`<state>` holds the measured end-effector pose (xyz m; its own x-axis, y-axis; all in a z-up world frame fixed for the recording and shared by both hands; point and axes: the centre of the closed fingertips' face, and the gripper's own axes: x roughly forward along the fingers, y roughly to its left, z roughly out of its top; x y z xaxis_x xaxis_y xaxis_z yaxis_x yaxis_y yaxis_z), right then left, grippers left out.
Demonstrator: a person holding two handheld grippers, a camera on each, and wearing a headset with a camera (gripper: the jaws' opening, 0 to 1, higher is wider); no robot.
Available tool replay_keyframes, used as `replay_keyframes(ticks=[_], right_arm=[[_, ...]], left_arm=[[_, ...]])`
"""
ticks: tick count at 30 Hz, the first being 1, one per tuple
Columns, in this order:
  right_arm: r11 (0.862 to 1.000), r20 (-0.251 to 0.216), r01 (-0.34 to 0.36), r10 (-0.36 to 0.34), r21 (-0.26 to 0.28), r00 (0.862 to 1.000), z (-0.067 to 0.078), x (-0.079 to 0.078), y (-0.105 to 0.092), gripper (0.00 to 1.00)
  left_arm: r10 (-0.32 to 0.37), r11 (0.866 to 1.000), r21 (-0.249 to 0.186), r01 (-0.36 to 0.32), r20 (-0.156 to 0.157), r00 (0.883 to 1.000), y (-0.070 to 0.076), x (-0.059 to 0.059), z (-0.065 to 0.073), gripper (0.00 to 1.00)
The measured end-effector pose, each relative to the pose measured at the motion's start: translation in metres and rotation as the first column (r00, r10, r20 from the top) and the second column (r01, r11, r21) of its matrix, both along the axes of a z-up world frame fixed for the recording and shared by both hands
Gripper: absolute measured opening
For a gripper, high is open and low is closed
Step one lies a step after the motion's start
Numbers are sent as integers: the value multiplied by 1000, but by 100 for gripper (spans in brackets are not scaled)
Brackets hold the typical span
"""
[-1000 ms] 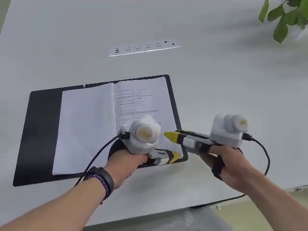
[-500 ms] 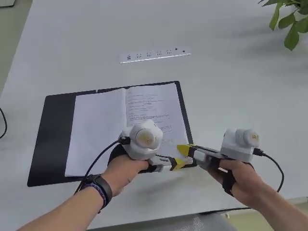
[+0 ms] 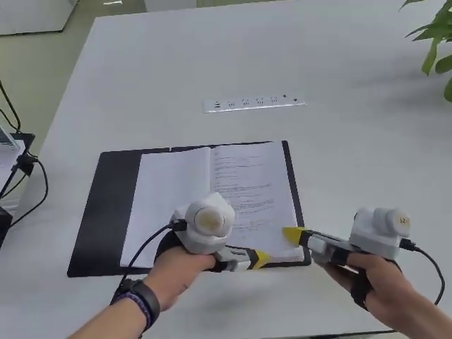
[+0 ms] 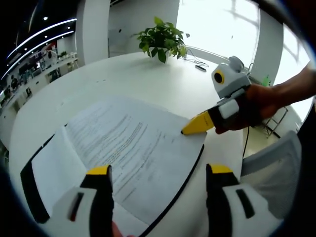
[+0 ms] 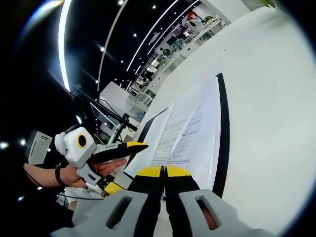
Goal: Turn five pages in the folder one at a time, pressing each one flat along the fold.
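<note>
Folder (image 3: 106, 205) lies open and flat on the white table (image 3: 353, 141), black cover spread wide, with a blank sheet (image 3: 169, 198) left of its fold and a printed page (image 3: 254, 191) right of it. Both grippers sit at the folder's near edge, probably to start a turn from the page's loose corner. The right gripper (image 3: 293, 234) has its jaws closed together, and I see nothing caught between them. Its yellow tip is at the printed page's near outer corner, seemingly touching the paper, a likely spot for teasing one sheet free of those beneath. The left gripper (image 3: 256, 260) hovers just off the folder's near edge, below the fold. Its jaws stand wide apart and empty, so it looks ready to receive the lifted sheet or to press along the fold. Beyond the folder's far edge, well apart, a power strip (image 3: 254, 103) lies out of the way.
</note>
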<state>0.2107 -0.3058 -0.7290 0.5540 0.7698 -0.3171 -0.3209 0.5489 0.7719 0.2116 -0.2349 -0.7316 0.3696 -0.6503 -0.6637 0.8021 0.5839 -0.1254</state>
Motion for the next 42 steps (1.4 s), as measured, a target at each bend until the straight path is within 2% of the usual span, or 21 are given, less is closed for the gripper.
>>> replay_keyframes(ticks=[3, 12, 18, 21, 23, 25, 30, 31, 34, 39, 42], right_arm=[[1000, 3, -1, 1, -6, 1000, 3, 1, 3, 0], [1000, 51, -6, 5, 21, 999, 29, 7, 22, 0], [999, 102, -33, 30, 31, 994, 52, 12, 42, 0], [998, 119, -45, 41, 36, 992, 60, 16, 53, 0], [997, 129, -57, 50, 51, 990, 68, 18, 67, 0], [995, 147, -85, 78, 44, 986, 75, 18, 83, 0], [987, 189, -159, 149, 39, 971, 94, 18, 122, 0], [983, 201, -183, 173, 28, 964, 97, 17, 132, 0], [976, 202, -217, 207, 27, 957, 99, 16, 152, 0], [963, 199, -270, 261, 17, 945, 98, 9, 183, 0], [959, 186, -284, 276, 16, 943, 93, 7, 197, 0]], left_arm=[[30, 999, -12, -30, 5, 1000, 11, 2, 4, 77], [104, 994, -38, -102, 32, 994, 43, 2, 20, 77], [169, 984, -60, -166, 51, 984, 72, 1, 31, 77], [197, 979, -65, -193, 58, 979, 85, 1, 35, 77], [220, 974, -75, -215, 60, 974, 96, 1, 40, 77], [236, 970, -74, -231, 71, 969, 108, 0, 45, 77], [286, 957, -85, -279, 90, 954, 139, 1, 53, 77], [298, 953, -85, -290, 96, 950, 146, 1, 54, 77], [341, 938, -106, -331, 98, 935, 163, 0, 59, 77], [373, 926, -114, -361, 111, 921, 186, -1, 64, 77], [385, 920, -119, -372, 113, 916, 197, -3, 65, 77]])
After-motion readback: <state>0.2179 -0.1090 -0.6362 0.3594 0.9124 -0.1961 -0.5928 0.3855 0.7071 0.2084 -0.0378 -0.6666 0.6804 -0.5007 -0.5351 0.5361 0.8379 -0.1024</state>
